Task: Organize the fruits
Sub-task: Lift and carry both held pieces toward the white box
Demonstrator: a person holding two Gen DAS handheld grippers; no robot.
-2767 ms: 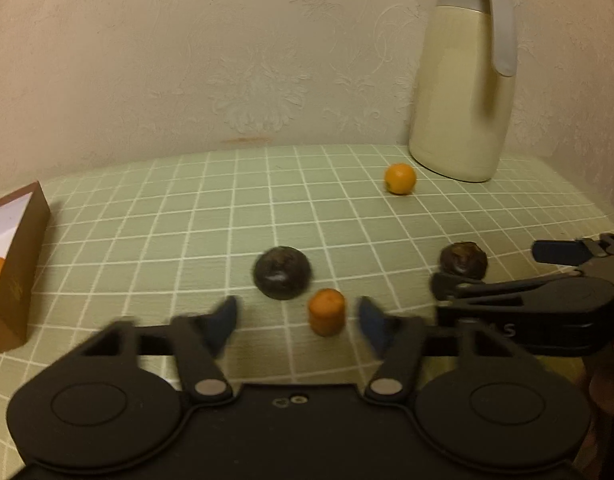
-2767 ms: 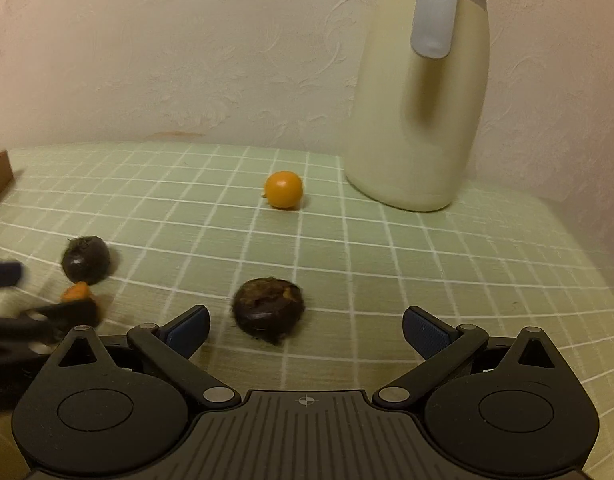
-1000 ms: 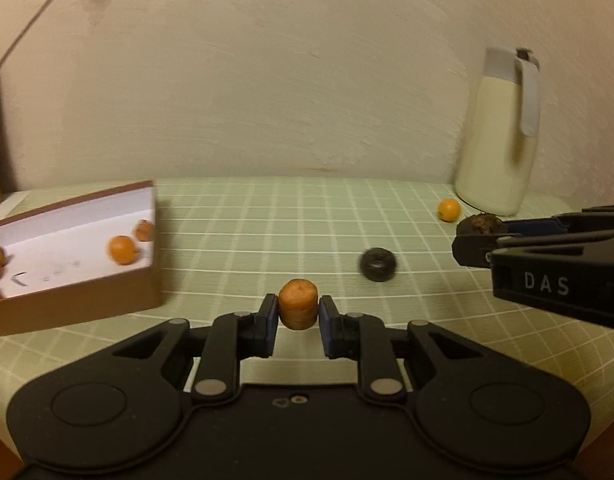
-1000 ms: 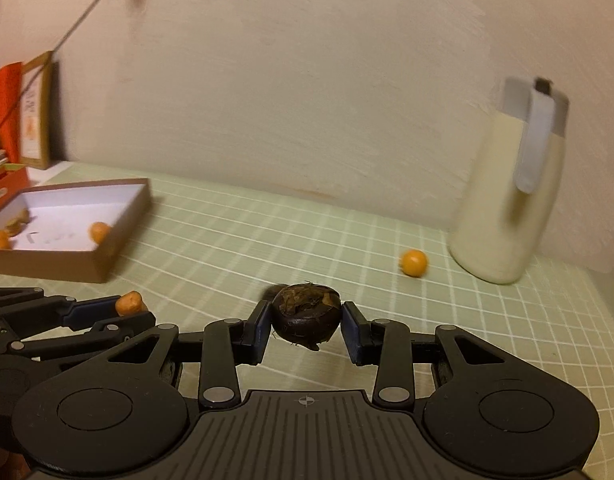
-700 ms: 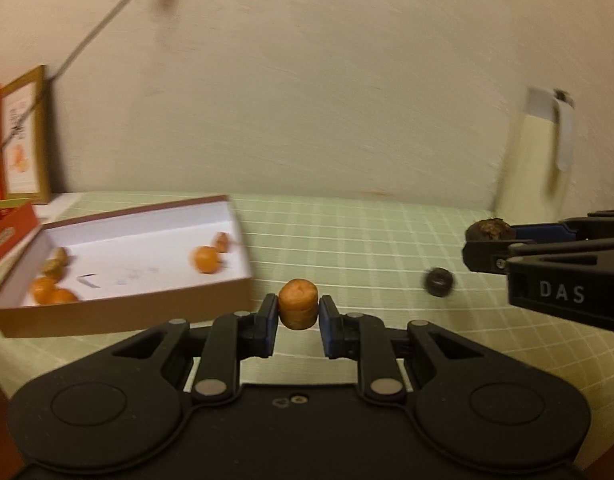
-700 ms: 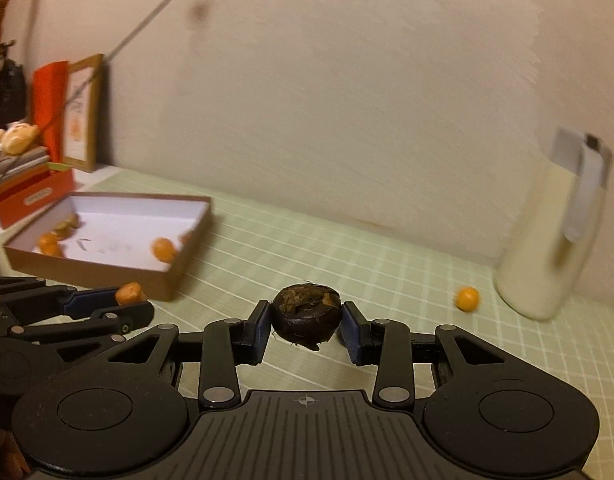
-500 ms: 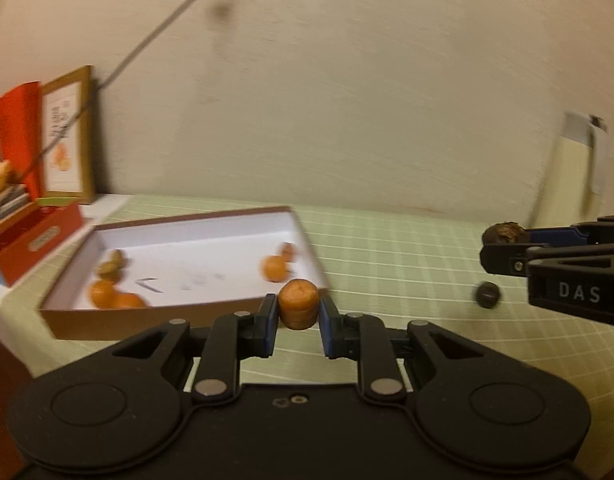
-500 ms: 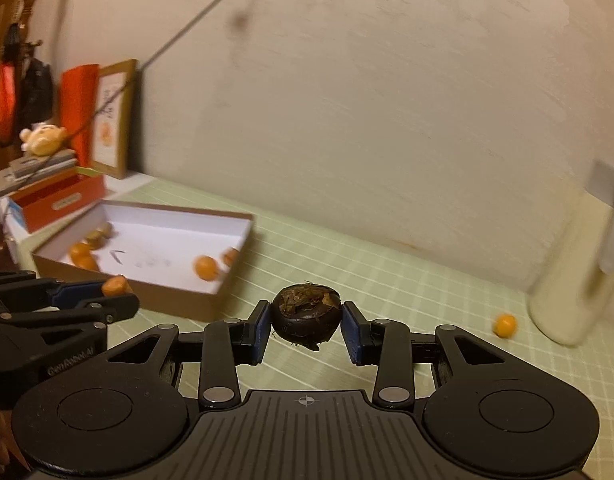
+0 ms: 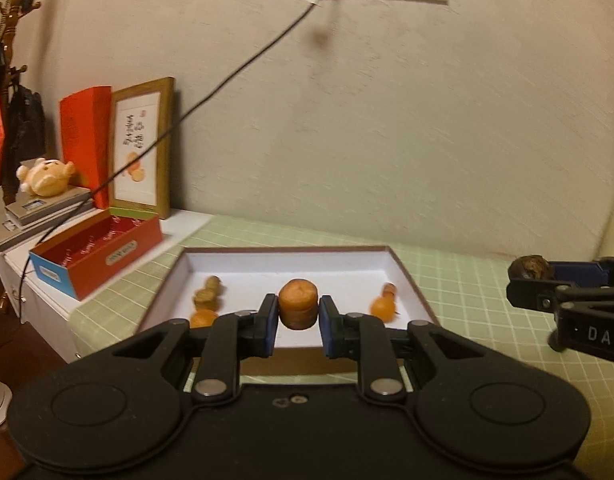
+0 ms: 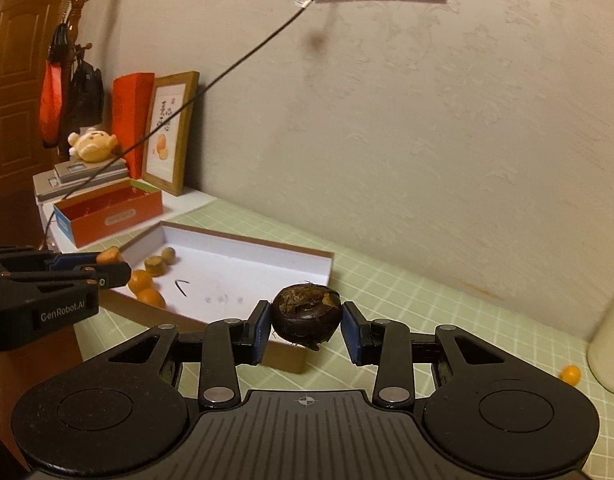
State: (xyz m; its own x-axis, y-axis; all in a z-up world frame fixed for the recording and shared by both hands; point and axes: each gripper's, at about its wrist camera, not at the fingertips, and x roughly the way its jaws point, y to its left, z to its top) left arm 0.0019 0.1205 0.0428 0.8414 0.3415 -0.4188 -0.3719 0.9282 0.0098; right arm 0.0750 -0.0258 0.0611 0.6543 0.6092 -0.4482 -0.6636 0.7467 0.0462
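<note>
My left gripper (image 9: 297, 314) is shut on an orange carrot piece (image 9: 298, 305) and holds it above the near edge of the white-lined cardboard box (image 9: 411, 282). My right gripper (image 10: 305, 322) is shut on a dark round fruit (image 10: 305, 317) near the box's right corner (image 10: 329, 258). Several orange and tan fruits lie in the box (image 9: 381, 306) (image 10: 147, 286). In the left wrist view the right gripper (image 9: 531, 276) shows at the right with the dark fruit (image 9: 530, 267). In the right wrist view the left gripper (image 10: 107, 262) shows at the left.
A small orange fruit (image 10: 569, 374) lies on the green checked tablecloth (image 10: 407, 292) beside a cream jug (image 10: 611, 340). A red and blue box (image 9: 95, 256), a framed picture (image 9: 141, 148), a plush toy (image 9: 45, 176) and a hanging cable (image 9: 227, 80) stand left of the cardboard box.
Both grippers closed on their fruits, lifted them and swung left toward the cardboard box, which now sits right in front of them. The jug has slid to the right edge.
</note>
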